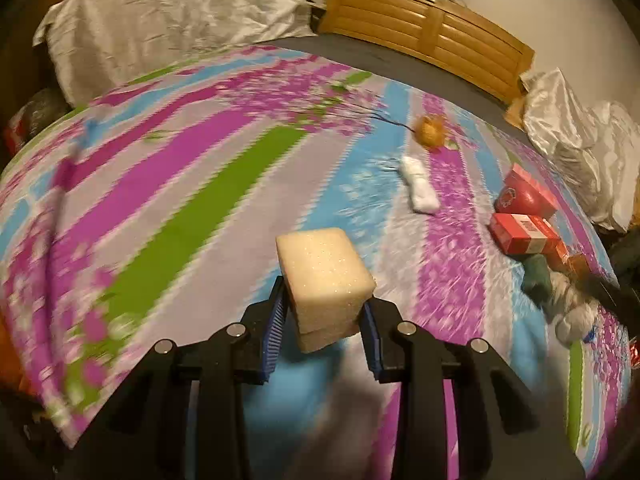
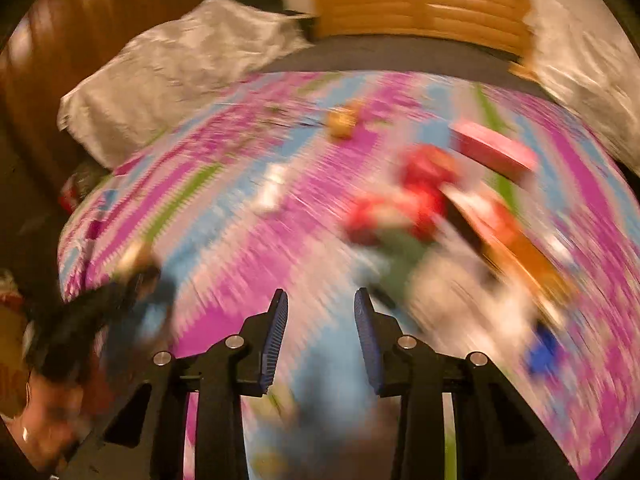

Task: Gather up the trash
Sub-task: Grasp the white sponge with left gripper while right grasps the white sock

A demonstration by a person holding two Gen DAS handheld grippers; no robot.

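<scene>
My left gripper (image 1: 325,296) is shut on a pale foam block (image 1: 326,264), which stands up between the blue pads above the bedspread (image 1: 200,184). Further out on the bed lie a white crumpled wad (image 1: 418,184), an orange crumpled ball (image 1: 430,130) and red boxes (image 1: 524,216). The right wrist view is heavily blurred. My right gripper (image 2: 321,294) is open with nothing between its fingers, over the bedspread (image 2: 248,248). The red boxes (image 2: 416,192), a pink box (image 2: 496,148) and the orange ball (image 2: 342,122) show ahead of it. The left gripper (image 2: 120,292) appears as a dark smear at the left.
A heap of grey and green soft things (image 1: 560,292) lies at the bed's right edge below the red boxes. Silvery pillows (image 1: 160,32) (image 1: 580,152) sit at the head, before a wooden headboard (image 1: 428,20). A dark wooden panel (image 2: 80,40) is at far left.
</scene>
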